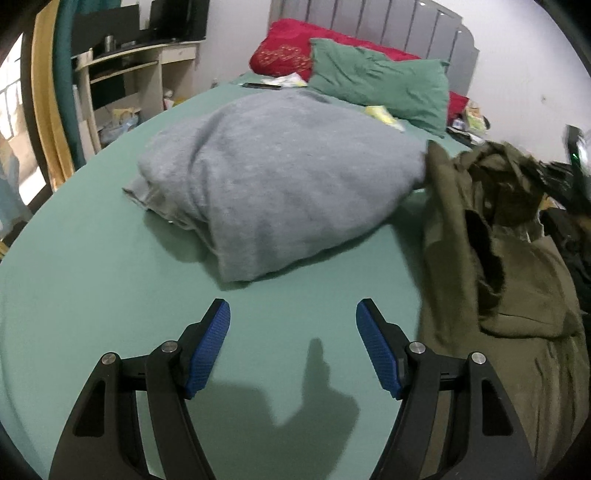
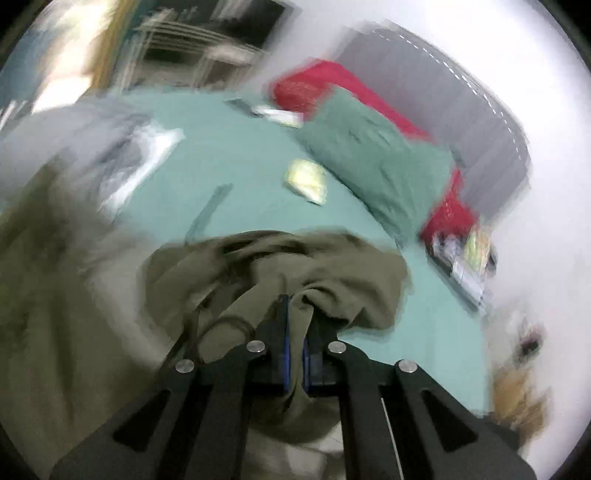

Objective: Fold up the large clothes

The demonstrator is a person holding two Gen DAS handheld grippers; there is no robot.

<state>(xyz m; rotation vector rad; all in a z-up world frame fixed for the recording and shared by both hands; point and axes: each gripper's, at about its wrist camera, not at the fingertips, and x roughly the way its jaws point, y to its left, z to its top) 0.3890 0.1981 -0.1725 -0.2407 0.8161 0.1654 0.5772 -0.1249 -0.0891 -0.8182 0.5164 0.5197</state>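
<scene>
An olive-green garment (image 1: 506, 295) lies rumpled on the right of the green bed sheet (image 1: 92, 295), partly lifted at its far end. My left gripper (image 1: 293, 317) is open and empty, low over bare sheet, left of the garment. My right gripper (image 2: 295, 314) is shut on a bunch of the olive garment (image 2: 295, 273) and holds it up over the bed; that view is motion-blurred. A folded grey garment (image 1: 273, 177) lies in a heap at the middle of the bed, ahead of the left gripper.
A green pillow (image 1: 380, 81) and a red pillow (image 1: 288, 51) lie by the grey headboard (image 1: 388, 26). A phone (image 1: 262, 86), papers and a yellowish packet (image 2: 306, 181) lie on the sheet. A desk (image 1: 140, 70) stands left of the bed. Dark clutter (image 1: 576, 236) sits at the right edge.
</scene>
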